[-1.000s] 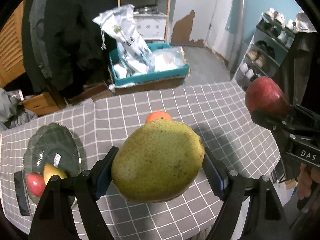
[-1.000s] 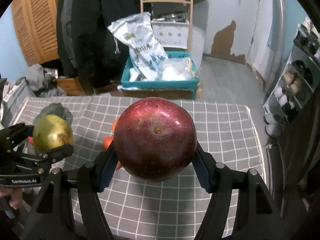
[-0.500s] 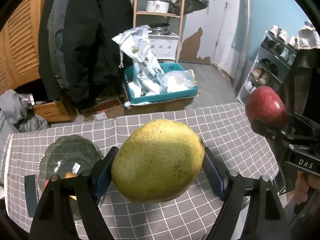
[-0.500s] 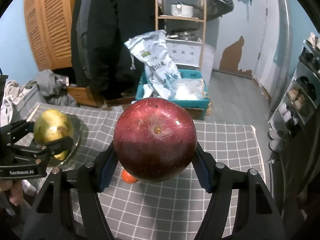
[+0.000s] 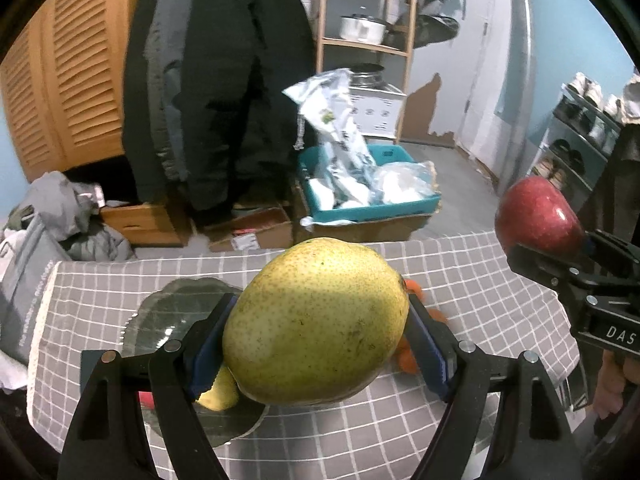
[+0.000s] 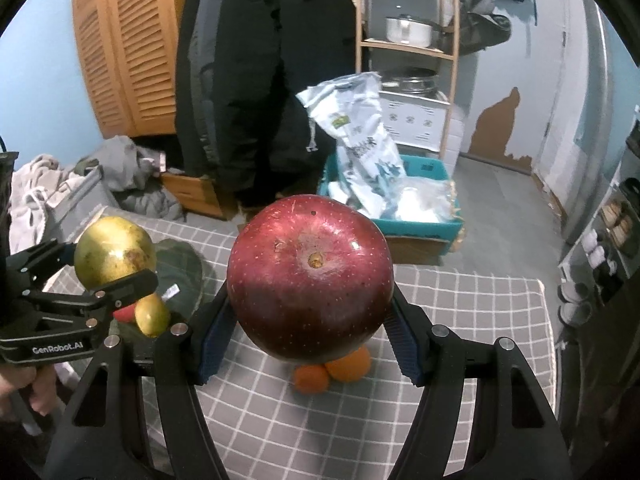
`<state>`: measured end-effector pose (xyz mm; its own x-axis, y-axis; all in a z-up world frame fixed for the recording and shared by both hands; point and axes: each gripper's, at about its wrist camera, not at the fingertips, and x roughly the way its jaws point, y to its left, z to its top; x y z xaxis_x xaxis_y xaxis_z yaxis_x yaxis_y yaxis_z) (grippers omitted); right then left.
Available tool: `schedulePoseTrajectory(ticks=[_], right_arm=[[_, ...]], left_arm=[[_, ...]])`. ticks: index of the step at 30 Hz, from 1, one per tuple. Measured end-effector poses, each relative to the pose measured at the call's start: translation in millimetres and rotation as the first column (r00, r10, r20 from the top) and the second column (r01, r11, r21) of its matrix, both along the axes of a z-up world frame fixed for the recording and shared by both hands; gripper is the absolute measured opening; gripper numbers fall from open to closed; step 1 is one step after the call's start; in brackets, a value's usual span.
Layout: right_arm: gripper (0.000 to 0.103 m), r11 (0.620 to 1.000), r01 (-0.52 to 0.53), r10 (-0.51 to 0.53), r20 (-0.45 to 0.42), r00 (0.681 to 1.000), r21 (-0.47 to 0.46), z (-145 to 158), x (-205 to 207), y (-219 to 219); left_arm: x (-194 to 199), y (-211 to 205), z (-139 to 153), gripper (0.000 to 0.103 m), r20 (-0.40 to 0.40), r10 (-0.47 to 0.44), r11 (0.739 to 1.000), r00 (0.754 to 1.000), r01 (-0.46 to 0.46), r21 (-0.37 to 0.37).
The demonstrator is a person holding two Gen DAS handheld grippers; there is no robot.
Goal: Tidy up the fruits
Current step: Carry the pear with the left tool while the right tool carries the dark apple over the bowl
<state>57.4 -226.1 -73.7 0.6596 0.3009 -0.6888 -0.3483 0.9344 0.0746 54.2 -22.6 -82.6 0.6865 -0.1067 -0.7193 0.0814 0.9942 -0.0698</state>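
Observation:
My left gripper point(image 5: 316, 344) is shut on a large yellow-green pear point(image 5: 316, 322), held in the air over the grey checked tablecloth point(image 5: 472, 288). My right gripper point(image 6: 310, 332) is shut on a dark red apple point(image 6: 310, 286), also lifted above the table. Each wrist view catches the other gripper: the apple point(image 5: 536, 216) at the right, the pear point(image 6: 114, 252) at the left. A dark glass plate point(image 5: 172, 312) on the left of the table holds a small yellow pear point(image 6: 152, 316) and a red fruit point(image 6: 124, 314). Small oranges point(image 6: 348, 364) lie mid-table, below the apple.
Beyond the table's far edge stand a teal crate point(image 6: 424, 224) with plastic bags, a wooden shelf rack point(image 6: 408, 40) with pots, dark coats point(image 6: 256, 80) and a pile of clothes point(image 6: 132, 176). A shoe rack point(image 5: 576, 140) lines the right wall. A hand point(image 6: 24, 384) grips the left tool.
Both grippers have risen and tipped upward with their fruit still held. The table sits lower in both views and more of the room shows. The plate has drifted toward the centre.

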Motion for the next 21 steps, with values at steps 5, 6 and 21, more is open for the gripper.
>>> schedulePoseTrajectory(ticks=[5,6,21], right_arm=[[0.069,1.0,-0.024,0.024,-0.008,1.0,0.002,0,9,23],[0.069,1.0,-0.029,0.029,-0.009,1.0,0.003,0,11,27],[0.069,0.994,-0.113,0.113,-0.053,0.992,0.002,-15,39,102]], left_arm=[[2,25,0,0.082,0.001,0.052,0.999,0.999,-0.052,0.004],[2,31,0,0.082,0.001,0.061,0.998,0.998,-0.061,0.004],[11,100,-17,0.083,-0.045,0.167,0.986,0.985,-0.168,-0.009]])
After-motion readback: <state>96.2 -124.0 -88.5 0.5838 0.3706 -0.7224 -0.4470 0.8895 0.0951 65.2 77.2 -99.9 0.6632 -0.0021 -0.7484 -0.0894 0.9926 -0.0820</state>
